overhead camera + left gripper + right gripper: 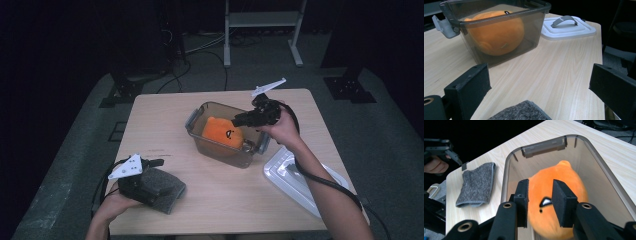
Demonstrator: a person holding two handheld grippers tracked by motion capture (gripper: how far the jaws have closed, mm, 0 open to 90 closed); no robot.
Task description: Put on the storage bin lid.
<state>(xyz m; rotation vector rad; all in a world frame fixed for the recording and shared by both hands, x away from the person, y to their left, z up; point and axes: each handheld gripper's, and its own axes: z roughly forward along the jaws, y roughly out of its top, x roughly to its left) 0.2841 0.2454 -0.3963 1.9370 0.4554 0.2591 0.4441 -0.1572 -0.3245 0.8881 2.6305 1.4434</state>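
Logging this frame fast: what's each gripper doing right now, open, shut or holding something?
Left gripper: open, holding nothing, above the grey cloth.
Right gripper: open over the bin, jaws apart above the orange plush toy, not holding it.

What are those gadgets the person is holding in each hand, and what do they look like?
Each is a black handheld gripper with two flat, blocky black jaws lined with dark foam. The left gripper and the right gripper each carry a pale grey three-cornered plate on top, and a black cable trails back from each. The person's forearms are bare, with no sleeves showing.
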